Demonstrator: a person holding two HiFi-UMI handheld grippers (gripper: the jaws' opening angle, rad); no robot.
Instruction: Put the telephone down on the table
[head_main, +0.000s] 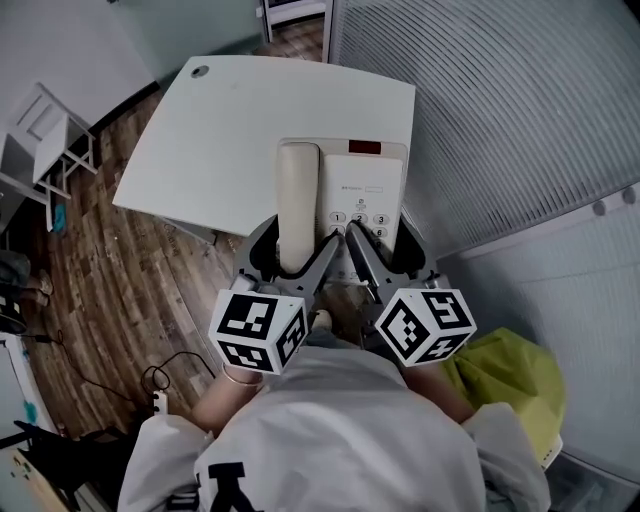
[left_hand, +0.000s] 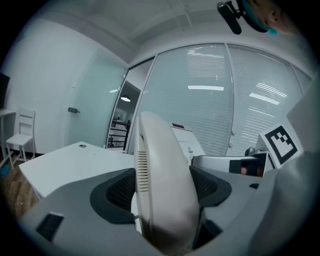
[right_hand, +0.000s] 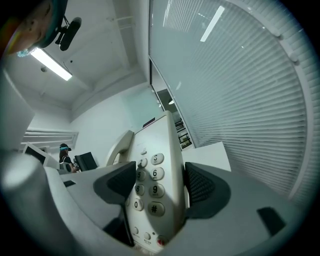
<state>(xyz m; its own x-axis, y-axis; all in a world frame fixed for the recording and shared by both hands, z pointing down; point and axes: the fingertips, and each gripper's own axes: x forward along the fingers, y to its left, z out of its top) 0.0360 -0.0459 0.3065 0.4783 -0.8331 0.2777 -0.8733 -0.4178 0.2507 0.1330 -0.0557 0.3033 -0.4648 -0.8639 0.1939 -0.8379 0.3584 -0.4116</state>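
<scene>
A cream telephone (head_main: 365, 185) with its handset (head_main: 297, 200) in the cradle is held over the near edge of the white table (head_main: 230, 120); I cannot tell whether it touches the top. My left gripper (head_main: 297, 262) is shut on the near end of the handset (left_hand: 160, 150), with a dark pad on each side. My right gripper (head_main: 375, 255) is shut on the telephone's keypad side (right_hand: 155, 165), one jaw across the keys and one on the outer edge. In the right gripper view the handset (right_hand: 120, 145) shows behind the keypad, which tilts upward.
A glass wall with blinds (head_main: 500, 100) runs along the table's right side. A white chair (head_main: 45, 130) stands on the wooden floor at the left, with cables (head_main: 165, 380) nearer me. A yellow-green bag (head_main: 510, 375) lies at my right. The table has a cable hole (head_main: 200, 71).
</scene>
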